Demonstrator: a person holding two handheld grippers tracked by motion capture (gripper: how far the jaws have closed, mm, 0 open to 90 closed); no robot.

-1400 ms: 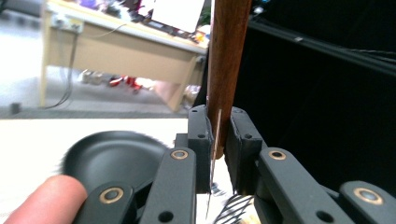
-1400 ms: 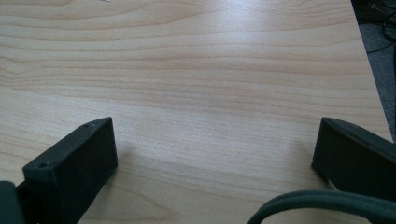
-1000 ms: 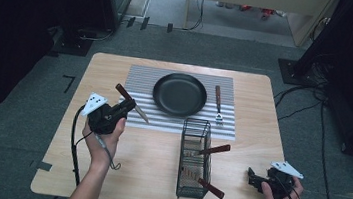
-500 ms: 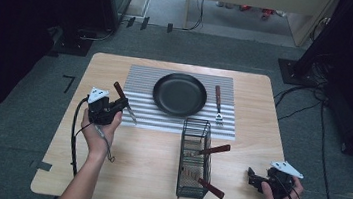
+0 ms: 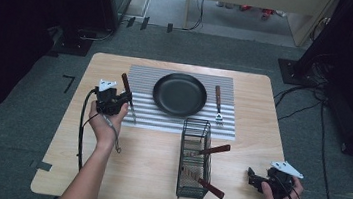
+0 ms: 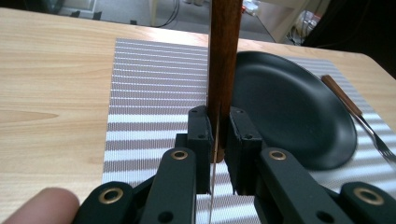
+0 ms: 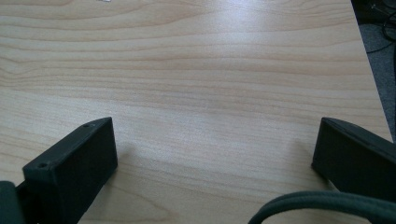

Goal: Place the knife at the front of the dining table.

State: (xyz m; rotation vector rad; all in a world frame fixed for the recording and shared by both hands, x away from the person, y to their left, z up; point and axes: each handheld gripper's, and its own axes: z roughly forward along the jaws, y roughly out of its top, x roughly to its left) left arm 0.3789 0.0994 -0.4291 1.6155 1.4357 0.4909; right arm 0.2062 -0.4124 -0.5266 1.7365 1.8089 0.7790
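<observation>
**Gripping a Wooden-Handled Knife at the Placemat's Left Edge**

Holding the knife between its jaws, the left gripper sits at about 9 o'clock from the black pan in the high view, over the left edge of the striped placemat. In the left gripper view the jaws are pressed onto the knife where the brown wooden handle meets the thin metal blade; the handle rises toward 12 o'clock and the blade runs down between the jaws toward 6 o'clock. The striped placemat lies beneath, and the black pan lies at 3 o'clock from the jaws.

The right gripper rests near the table's front right corner, at about 3 o'clock from the wire basket and well apart from it. In the right gripper view its jaws are spread wide, with nothing between them but bare wooden table.

Item positions in the high view:
- Black pan: centre of the placemat, empty.
- Fork: on the placemat just beside the pan at 3 o'clock, wooden handle toward 12 o'clock, tines toward 6 o'clock.
- Wire basket: at 6 o'clock from the pan, off the placemat, containing utensils with wooden handles that stick out toward 3 and 4 o'clock.
</observation>
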